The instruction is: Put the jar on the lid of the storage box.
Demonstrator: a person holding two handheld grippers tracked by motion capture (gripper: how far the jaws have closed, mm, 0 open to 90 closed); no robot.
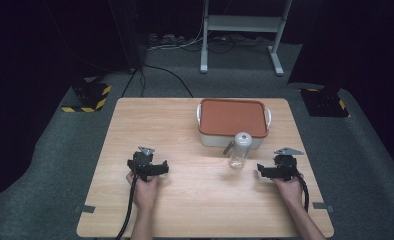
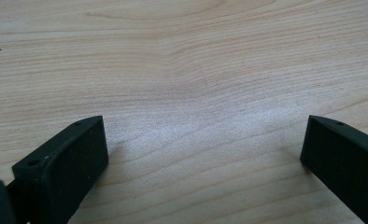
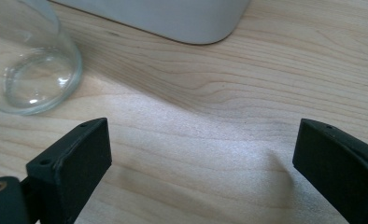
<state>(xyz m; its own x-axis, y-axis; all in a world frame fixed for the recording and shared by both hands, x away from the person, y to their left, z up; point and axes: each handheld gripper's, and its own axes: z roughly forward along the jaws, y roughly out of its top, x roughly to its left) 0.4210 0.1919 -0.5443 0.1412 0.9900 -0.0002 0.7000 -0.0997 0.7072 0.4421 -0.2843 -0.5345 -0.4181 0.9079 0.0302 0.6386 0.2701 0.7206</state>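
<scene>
**Two tools, one jar, one box**

Two black tools, left tool (image 1: 161,169) and right tool (image 1: 260,171), rest with jaws spread on the pale wooden surface (image 1: 195,205). One clear glass jar (image 1: 239,150) stands between them, just before one white box with an orange lid (image 1: 232,120).

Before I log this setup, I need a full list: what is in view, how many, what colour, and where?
Table: one, light wood, centre of the high view.
Box: one, white with a red-brown lid, far side of the table, right of centre.
Jar: one, clear glass with a pale lid, upright just in front of the box.
Floor: grey carpet around the table.
Frame: one, white metal, on the floor beyond the table.
Striped bases: two, black and yellow, at the far left and far right of the table.
Left tongs: black, open, near side left.
Right tongs: black, open, near the jar.
</scene>
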